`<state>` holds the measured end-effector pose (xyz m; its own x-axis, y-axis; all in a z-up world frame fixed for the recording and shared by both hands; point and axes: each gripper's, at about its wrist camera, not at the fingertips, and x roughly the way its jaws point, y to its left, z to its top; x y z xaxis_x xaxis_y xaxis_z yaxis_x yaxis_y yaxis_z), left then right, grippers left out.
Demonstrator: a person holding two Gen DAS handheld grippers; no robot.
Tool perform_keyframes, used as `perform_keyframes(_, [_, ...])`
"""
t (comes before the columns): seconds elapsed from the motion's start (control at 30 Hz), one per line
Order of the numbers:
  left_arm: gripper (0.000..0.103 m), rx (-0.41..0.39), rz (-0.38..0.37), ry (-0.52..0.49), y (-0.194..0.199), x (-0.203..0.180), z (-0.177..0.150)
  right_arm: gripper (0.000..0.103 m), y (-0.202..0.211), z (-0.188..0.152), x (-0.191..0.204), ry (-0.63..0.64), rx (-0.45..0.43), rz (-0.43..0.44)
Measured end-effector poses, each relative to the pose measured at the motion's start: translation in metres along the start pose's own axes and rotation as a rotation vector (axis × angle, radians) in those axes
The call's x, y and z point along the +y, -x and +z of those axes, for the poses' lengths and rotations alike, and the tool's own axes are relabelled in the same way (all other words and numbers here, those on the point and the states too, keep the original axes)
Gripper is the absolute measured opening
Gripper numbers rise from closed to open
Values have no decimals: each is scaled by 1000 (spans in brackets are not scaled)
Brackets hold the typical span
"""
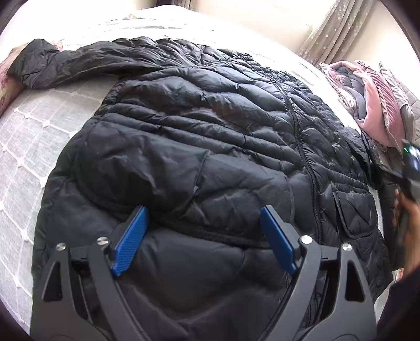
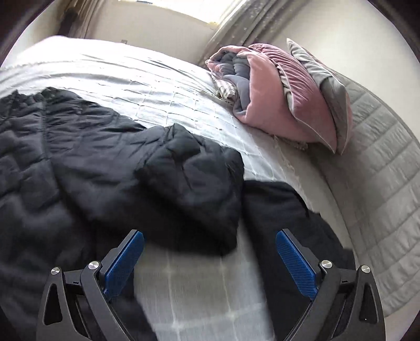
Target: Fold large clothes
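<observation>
A large black quilted puffer jacket [image 1: 210,126] lies spread front-up on the bed [image 1: 39,131], zipper running down its right half, one sleeve stretched to the far left. My left gripper [image 1: 203,212] is open and empty, its blue pads just above the jacket's near part. In the right wrist view the jacket [image 2: 92,162] fills the left side, with a bunched sleeve or flap [image 2: 199,178] ahead. My right gripper [image 2: 210,236] is open and empty, over bare bedspread beside that flap. The right gripper's body shows at the left view's right edge [image 1: 409,162].
A pile of pink and grey bedding with a grey pillow [image 2: 283,97] sits at the bed's far right, also in the left wrist view [image 1: 372,99]. A quilted grey headboard [image 2: 380,183] curves along the right. Curtains [image 2: 236,23] hang behind. A floral cushion [image 1: 10,70] lies far left.
</observation>
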<state>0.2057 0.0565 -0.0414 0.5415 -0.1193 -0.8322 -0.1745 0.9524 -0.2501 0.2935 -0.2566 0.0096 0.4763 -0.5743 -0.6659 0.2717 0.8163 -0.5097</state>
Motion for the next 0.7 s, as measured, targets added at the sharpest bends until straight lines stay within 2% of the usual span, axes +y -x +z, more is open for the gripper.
perform_keyframes(0.03, [87, -4, 2, -9, -1, -1, 1, 101, -15, 10, 6, 15, 14, -20])
perform_keyframes(0.07, [87, -6, 7, -17, -3, -1, 2, 97, -27, 15, 11, 30, 31, -41])
perform_keyframes(0.13, [87, -7, 17, -33, -5, -2, 3, 79, -53, 26, 20, 73, 73, -111])
perform_keyframes(0.17, [87, -5, 20, -41, -6, -3, 3, 55, -67, 30, 20, 81, 102, -132])
perform_keyframes(0.2, [87, -7, 20, -48, -6, -3, 3, 25, -74, 32, 17, 76, 121, -123])
perform_keyframes(0.23, [87, -8, 21, -52, -6, -3, 4, 15, -80, 35, 10, 57, 131, -115])
perform_keyframes(0.3, [87, -8, 21, -57, -7, -3, 4, 10, -80, 37, -14, -19, 113, -115])
perform_keyframes(0.5, [87, -9, 20, -48, -7, -2, 4, 7, -58, 37, -120, -232, 21, -166])
perform_keyframes(0.6, [87, -13, 31, -57, -9, -4, 3, 7, -55, 27, -179, -420, 23, -105])
perform_keyframes(0.7, [87, -13, 35, -62, -12, -5, 3, 7, -76, 4, -216, -616, 106, 38])
